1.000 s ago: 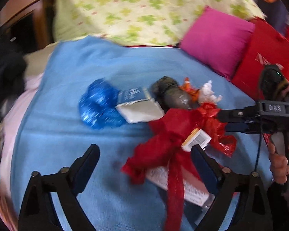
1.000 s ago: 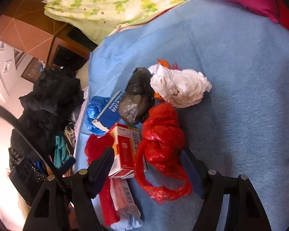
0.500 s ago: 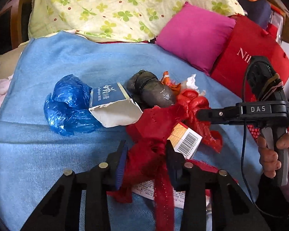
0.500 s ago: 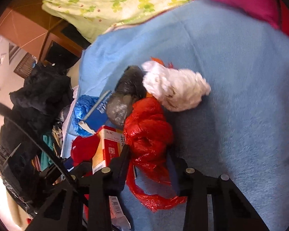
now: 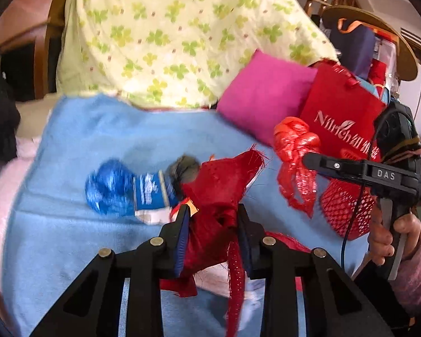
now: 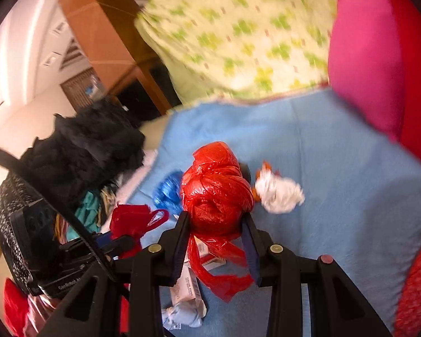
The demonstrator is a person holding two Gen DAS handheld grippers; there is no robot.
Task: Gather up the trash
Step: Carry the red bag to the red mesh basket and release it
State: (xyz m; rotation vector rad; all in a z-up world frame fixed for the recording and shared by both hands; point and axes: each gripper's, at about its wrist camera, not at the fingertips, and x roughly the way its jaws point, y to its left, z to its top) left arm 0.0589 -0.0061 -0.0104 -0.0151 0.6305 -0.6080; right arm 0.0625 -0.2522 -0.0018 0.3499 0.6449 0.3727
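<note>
Both fingers clench trash: left gripper on red cloth, right gripper on red plastic bag; I judge blue bag, white wad left.

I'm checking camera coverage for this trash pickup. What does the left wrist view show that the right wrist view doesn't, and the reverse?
Only the left wrist view shows the left hand-held gripper shut on the dark red mesh bag, the blue-and-white box, and the person's hand on the other gripper's handle.

Only the right wrist view shows the crumpled white paper and the black fluffy garment.

Both show the right hand-held gripper shut on the red plastic bag, the blue plastic bag, the blue blanket and the pink cushion.
</note>
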